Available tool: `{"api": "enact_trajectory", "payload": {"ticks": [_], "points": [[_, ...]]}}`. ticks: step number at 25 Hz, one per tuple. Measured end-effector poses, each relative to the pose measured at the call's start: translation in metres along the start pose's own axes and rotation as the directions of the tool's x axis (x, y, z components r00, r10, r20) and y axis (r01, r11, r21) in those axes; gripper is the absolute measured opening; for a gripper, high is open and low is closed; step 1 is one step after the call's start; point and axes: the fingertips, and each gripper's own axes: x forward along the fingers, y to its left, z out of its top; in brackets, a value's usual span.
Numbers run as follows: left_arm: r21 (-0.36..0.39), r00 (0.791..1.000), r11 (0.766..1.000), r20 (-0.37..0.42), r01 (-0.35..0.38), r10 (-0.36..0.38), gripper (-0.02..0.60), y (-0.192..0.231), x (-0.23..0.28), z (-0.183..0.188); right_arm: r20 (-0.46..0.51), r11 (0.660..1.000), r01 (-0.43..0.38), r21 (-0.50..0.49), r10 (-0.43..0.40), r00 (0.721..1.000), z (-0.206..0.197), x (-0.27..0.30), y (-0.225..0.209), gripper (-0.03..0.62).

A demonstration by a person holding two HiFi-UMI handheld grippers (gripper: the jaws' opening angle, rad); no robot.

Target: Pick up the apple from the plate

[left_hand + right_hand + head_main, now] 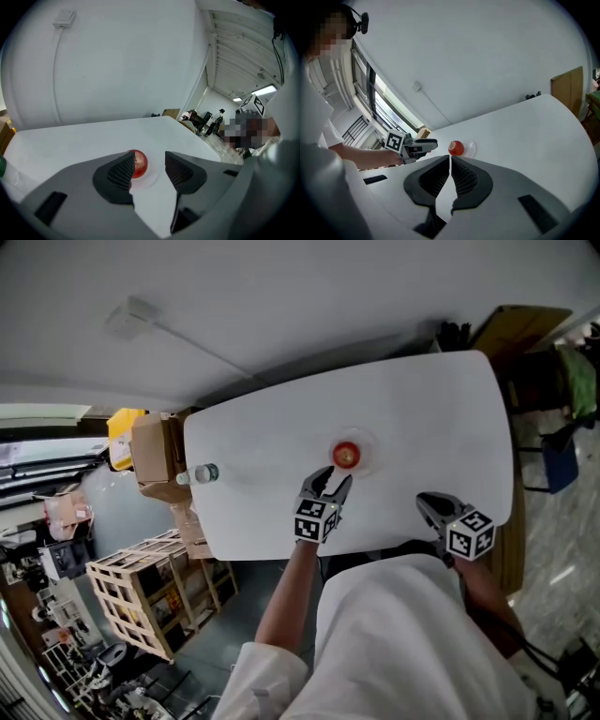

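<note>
On the small clear round plate (368, 443), the round red apple (346, 455) is approached by the left gripper (330, 481), jaws parted and empty for straddling it, while the right gripper (427, 503) is held aside, clenched on nothing.

A white table (431, 399) spreads under the left gripper (335, 476) and the right gripper (427, 501). Beyond both rises a plain white wall (281, 296) with a small junction box (129, 317) and a thin cable (202, 351) running down from it. Left of the left gripper, past the table's edge, stand cardboard boxes (155, 451) and, lower on the grey floor (220, 638), a slatted wooden crate (150, 592). Beyond and to the right of the right gripper, a brown board (520, 329) leans by the table's far corner. Tall windows (379, 103) give daylight behind the left gripper — strip lights (265, 89) glow far to its right.
</note>
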Motion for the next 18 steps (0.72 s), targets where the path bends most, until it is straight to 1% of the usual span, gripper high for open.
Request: {"api": "enact_trajectory", "payload": {"ticks": [7, 11, 14, 18], "points": [[0.034, 0.996, 0.998, -0.067, -0.06, 0.062, 0.303, 0.019, 0.04, -0.013, -0.008, 1.0, 0.004, 0.016, -0.004, 1.0, 0.003, -0.001, -0.015, 0.038], [0.065, 0.989, 0.992, -0.103, -0.104, 0.11, 0.376, 0.03, 0.061, -0.022, -0.025, 1.0, 0.007, 0.026, -0.007, 1.0, -0.003, -0.002, -0.022, 0.038], [0.087, 0.981, 0.987, -0.123, -0.137, 0.147, 0.416, 0.036, 0.072, -0.029, -0.029, 0.999, 0.008, 0.035, -0.007, 1.0, -0.005, -0.004, -0.025, 0.038], [0.086, 0.975, 0.985, -0.152, -0.152, 0.164, 0.431, 0.039, 0.086, -0.039, -0.029, 0.999, 0.013, 0.041, -0.012, 0.999, -0.004, -0.007, -0.032, 0.038]]}}
